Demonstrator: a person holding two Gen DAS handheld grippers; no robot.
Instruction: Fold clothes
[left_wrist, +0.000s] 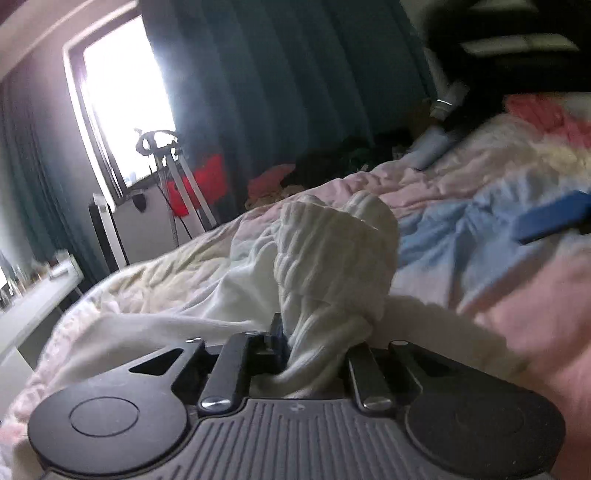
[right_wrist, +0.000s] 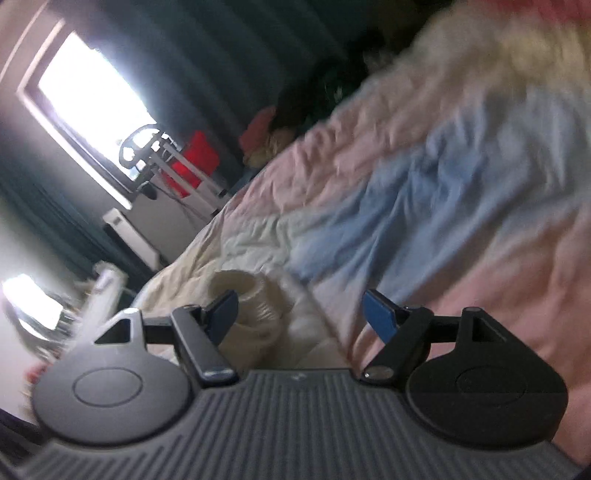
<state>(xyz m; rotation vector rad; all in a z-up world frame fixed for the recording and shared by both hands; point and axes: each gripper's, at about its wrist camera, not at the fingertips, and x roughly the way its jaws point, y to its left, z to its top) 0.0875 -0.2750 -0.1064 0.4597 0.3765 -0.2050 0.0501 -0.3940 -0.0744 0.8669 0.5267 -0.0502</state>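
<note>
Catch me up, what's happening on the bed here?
A person is working with handheld tongs on a white knit garment lying on a pastel quilt. The left tongs are shut on a bunched part of the knit and hold it up off the quilt. The right tongs are open and empty, near a ribbed cuff of cream knit. Nothing looks folded yet; the garment is still a crumpled heap. Both views are motion-blurred.
</note>
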